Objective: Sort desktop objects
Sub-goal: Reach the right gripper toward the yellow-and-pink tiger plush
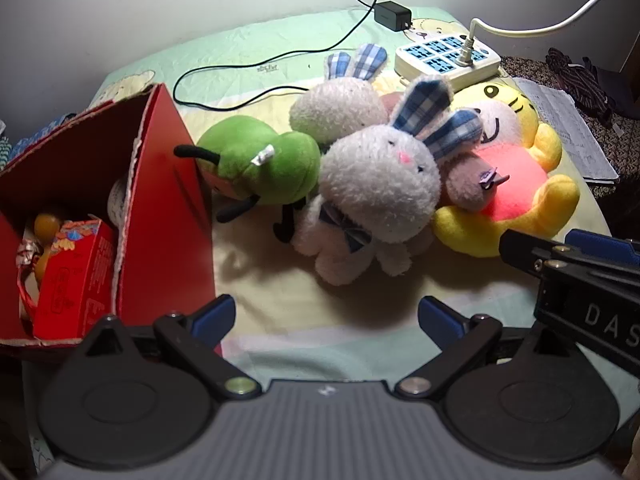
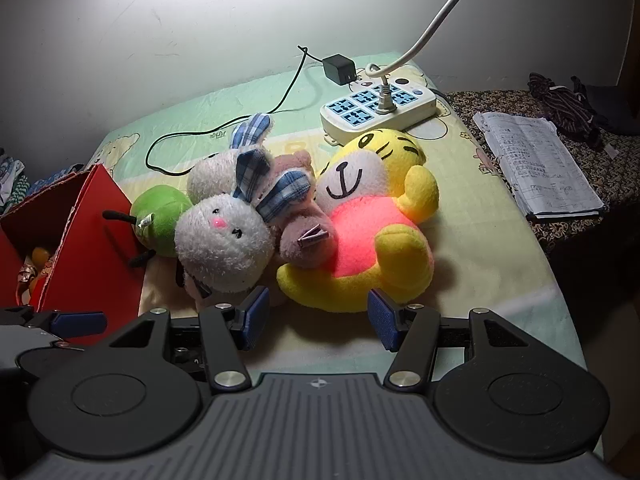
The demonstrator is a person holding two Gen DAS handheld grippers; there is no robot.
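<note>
Plush toys crowd the middle of your bedsheet (image 2: 480, 240): yellow tiger (image 2: 372, 220), white rabbit (image 2: 224, 240), green bug (image 1: 264, 164). Your red box (image 1: 160, 200) stands at the sheet's left edge. Left gripper (image 1: 326, 320) and right gripper (image 2: 314, 316) both gape wide, empty.

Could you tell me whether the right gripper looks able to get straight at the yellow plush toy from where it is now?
Probably yes. The right gripper is open, and the yellow toy lies directly ahead of its fingers with nothing between them. The white rabbit lies off to the left, out of the way.
</note>
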